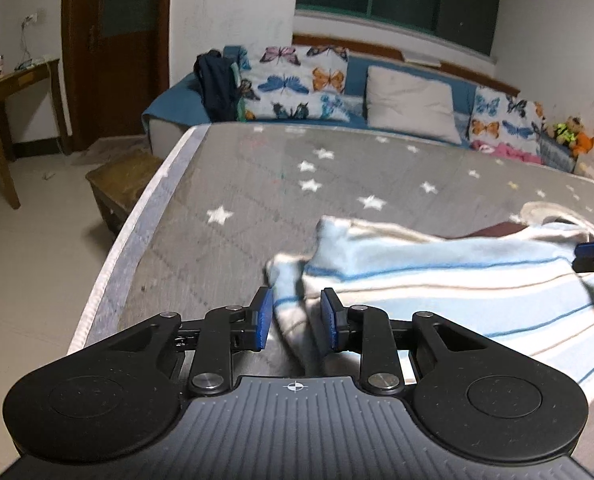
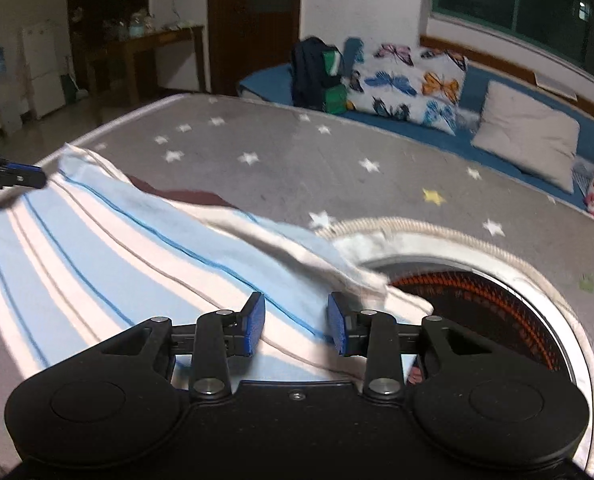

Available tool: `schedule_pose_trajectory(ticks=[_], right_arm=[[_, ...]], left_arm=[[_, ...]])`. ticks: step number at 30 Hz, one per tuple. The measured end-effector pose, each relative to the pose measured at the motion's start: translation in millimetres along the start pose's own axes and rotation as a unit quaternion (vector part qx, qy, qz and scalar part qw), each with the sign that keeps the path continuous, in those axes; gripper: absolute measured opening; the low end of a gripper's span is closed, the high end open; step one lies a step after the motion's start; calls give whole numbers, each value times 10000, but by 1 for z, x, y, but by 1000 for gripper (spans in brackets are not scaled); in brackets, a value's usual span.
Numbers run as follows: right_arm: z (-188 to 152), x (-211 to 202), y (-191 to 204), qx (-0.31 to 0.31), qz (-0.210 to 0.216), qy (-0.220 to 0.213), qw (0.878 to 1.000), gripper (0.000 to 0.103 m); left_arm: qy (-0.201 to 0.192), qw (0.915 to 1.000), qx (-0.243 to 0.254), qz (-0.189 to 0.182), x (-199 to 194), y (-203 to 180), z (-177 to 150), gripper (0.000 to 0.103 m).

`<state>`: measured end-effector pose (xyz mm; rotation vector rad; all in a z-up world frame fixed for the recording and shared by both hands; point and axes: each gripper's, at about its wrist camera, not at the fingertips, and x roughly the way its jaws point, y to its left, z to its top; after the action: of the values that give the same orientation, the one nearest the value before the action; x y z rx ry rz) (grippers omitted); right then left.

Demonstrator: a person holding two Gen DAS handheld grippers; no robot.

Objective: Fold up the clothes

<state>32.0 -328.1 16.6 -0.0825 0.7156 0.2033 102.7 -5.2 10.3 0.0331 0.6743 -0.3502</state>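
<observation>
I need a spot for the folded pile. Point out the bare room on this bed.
Free: the grey star sheet between the striped garment and the butterfly pillows. Crowded: the near side, under the garment and the round mat beside it.

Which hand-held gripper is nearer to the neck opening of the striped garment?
Right. The right hand-held gripper sits beside the neck opening; the left hand-held gripper is at the opposite end.
</observation>
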Motion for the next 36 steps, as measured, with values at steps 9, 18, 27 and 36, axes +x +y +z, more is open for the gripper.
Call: schedule_pose_trajectory(ticks=[9,18,27,36], right_arm=[[-9,-17,-10,199,-85,-52,9998,49],[-33,-31,-37,719,-192,-33,9972,53],[-43,-35,-48,1050,-71,-93,9944,53],[-47,-34,-54,1322,124,-160,9910,53]], left_arm=[[-6,9997,-144,-189,-14,-5,-1,39],[230,9987,-290,-344,-12,-8,-9,40],[250,9987,-344,-270,-9,-11,-13,41],[221,9987,-429,-188,-8,-11,-16,45]])
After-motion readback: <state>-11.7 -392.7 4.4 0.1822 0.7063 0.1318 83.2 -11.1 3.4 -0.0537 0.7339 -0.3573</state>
